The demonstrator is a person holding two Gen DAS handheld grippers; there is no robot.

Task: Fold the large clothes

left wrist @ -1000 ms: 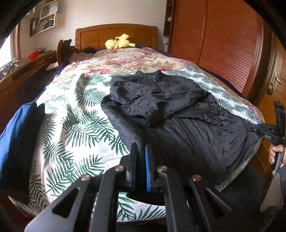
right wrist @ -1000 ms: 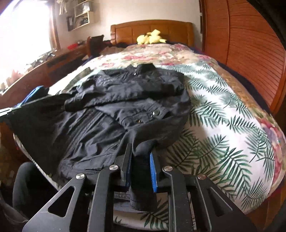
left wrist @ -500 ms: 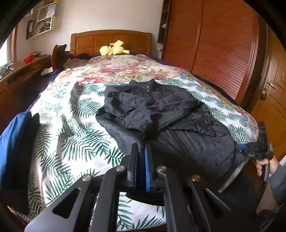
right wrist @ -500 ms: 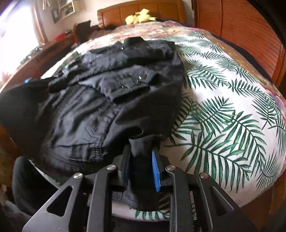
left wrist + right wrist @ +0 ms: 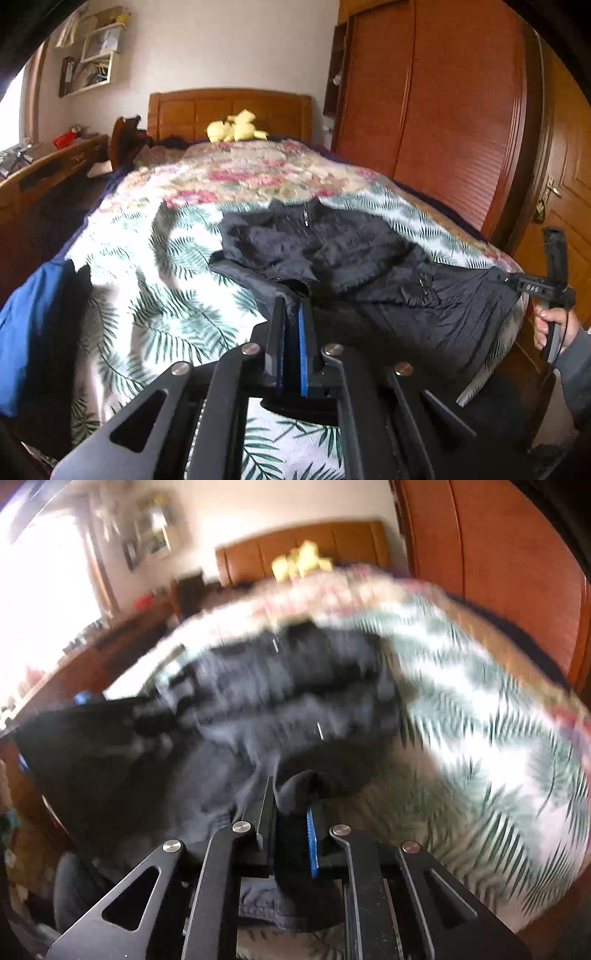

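Since a second ago: my left gripper (image 5: 291, 306) has risen, jaws pinched tight on the jacket (image 5: 354, 258) hem. Right gripper (image 5: 290, 801): jaws closing on the opposite hem corner. Jacket lies across the bed (image 5: 147, 280).

Only one marking shows in either view. In the left wrist view, small pale characters stand on the black body of my right tongs (image 5: 532, 286), at the right edge of the frame, where a hand grips the handle. They look like three characters, possibly "0A6" or "DAS"; too small to read with certainty. The right wrist view is motion-blurred; nothing legible there.
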